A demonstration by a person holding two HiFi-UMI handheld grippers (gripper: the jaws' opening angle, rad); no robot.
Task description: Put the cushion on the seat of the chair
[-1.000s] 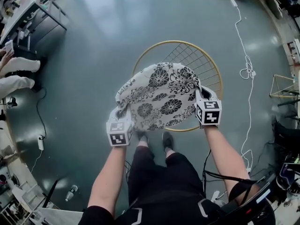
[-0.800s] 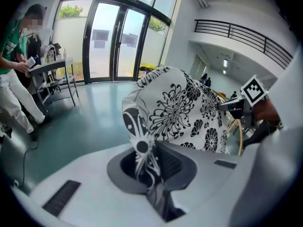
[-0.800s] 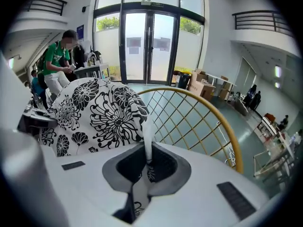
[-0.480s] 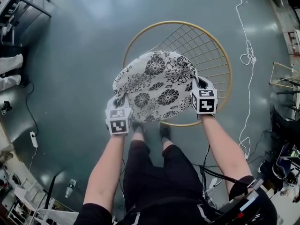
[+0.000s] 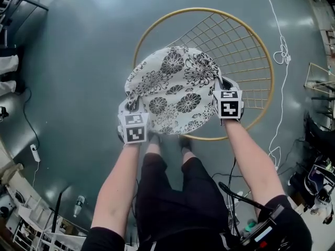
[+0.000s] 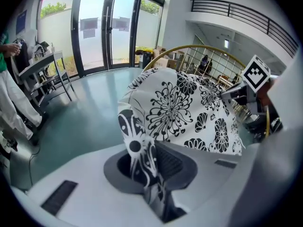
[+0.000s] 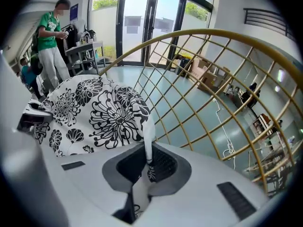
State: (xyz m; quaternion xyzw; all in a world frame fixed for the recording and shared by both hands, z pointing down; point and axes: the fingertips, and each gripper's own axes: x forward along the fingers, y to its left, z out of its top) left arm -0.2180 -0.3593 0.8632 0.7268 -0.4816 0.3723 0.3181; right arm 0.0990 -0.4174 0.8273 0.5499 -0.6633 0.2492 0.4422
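We hold the flowered cushion (image 5: 172, 88) at the centre of the head view, over the left part of the round gold wire chair (image 5: 201, 8); we cannot tell if it touches the seat. Our left tongs (image 5: 131, 109) are clenched on its lower-left edge. Our right tongs (image 5: 220, 86) are clenched on its right edge.

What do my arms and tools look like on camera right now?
The left tool and right tool are pale grey moulded shells with dark ribbed pads, each carrying a white cube of black square markers. Forearms bare; short black sleeves.
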